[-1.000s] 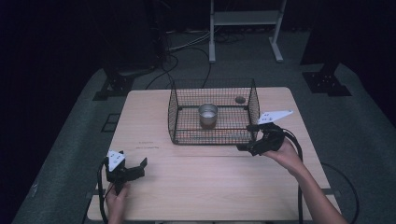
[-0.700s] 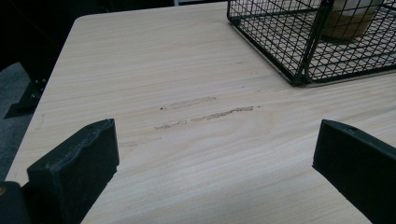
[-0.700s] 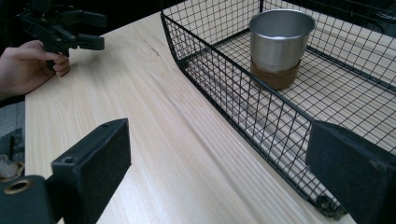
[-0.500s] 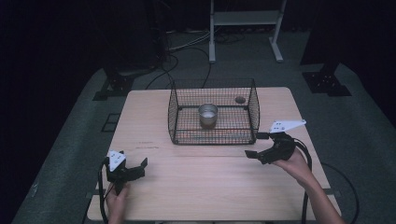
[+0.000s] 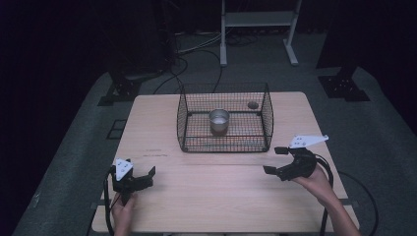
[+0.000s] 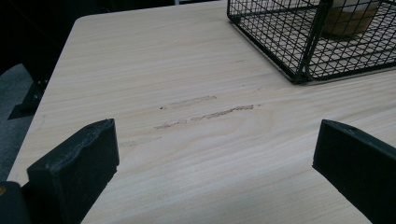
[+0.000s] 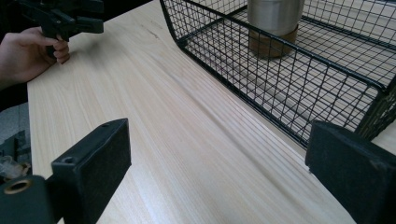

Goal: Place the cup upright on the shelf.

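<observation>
Held the jaws wide apart on both sides, with nothing between them: left gripper (image 5: 146,178) at the lower left of the high view, right gripper (image 5: 275,160) at the lower right, each just above bare wood and well apart from the other.

Looked out on a pale wooden surface (image 5: 216,196) across the middle of the high view, bare along its near half. Carried one large thing, a black wire basket (image 5: 224,142), open at the top and set at upper centre. Caught its near corner at the upper right of the left gripper view (image 6: 299,70) and its long near wall across the upper right of the right gripper view (image 7: 280,88), near that gripper but not touching.

Found the metal cup (image 5: 219,119) upright inside the basket, about mid-floor, clear of every wall; showed it again at the top of the right gripper view (image 7: 275,18), resting on a brownish base. Noted a small dark round thing (image 5: 253,104) at the basket's back right corner, too small to tell what.

Picked out the left hand (image 7: 28,51) at the upper left of the right gripper view.

Judged the work to be at the approach stage, with nothing grasped yet. Would likely need the right gripper lifted over the basket's rim, lowered around the cup with the jaws kept wide, then closed without catching the wire.
</observation>
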`<state>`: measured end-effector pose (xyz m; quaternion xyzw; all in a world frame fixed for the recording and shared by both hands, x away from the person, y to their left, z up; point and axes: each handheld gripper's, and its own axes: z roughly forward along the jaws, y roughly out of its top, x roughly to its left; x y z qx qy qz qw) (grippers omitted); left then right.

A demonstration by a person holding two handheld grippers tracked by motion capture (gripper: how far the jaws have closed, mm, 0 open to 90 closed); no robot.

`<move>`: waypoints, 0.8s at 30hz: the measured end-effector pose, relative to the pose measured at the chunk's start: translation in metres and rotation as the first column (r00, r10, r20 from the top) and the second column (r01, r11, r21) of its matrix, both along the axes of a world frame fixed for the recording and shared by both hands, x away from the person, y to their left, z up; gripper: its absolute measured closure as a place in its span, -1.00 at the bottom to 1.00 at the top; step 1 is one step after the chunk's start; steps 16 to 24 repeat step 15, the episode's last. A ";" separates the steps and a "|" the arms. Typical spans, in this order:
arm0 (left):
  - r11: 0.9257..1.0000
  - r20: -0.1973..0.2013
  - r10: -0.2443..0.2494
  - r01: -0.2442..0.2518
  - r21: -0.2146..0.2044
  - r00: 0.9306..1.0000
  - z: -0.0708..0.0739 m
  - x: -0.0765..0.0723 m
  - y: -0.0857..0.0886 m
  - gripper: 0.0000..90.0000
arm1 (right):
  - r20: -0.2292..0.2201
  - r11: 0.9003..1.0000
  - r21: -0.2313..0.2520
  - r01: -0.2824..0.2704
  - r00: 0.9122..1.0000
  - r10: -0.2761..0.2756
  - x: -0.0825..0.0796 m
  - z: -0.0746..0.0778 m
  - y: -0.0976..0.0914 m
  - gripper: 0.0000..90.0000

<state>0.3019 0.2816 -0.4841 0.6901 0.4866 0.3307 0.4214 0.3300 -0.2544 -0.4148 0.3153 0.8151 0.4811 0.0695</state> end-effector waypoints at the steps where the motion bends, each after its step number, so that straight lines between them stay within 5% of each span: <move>1: 1.000 0.000 0.000 0.000 0.000 1.000 0.000 0.000 0.000 -1.00 | 0.000 1.000 0.001 0.001 1.000 -0.001 -0.001 0.000 0.000 -0.86; 11: 1.000 -0.001 -0.001 0.001 0.005 1.000 0.000 0.000 0.000 -1.00 | -0.015 1.000 -0.020 0.014 1.000 -0.015 -0.009 -0.011 -0.003 -0.86; 15: 1.000 -0.002 -0.001 0.001 0.006 1.000 0.000 0.000 -0.001 -1.00 | 0.010 0.997 -0.078 0.020 1.000 -0.019 -0.016 -0.016 0.002 -0.86; 24: 1.000 -0.002 -0.001 0.001 0.006 1.000 0.000 0.000 -0.001 -1.00 | 0.010 0.997 -0.078 0.020 1.000 -0.019 -0.016 -0.016 0.002 -0.86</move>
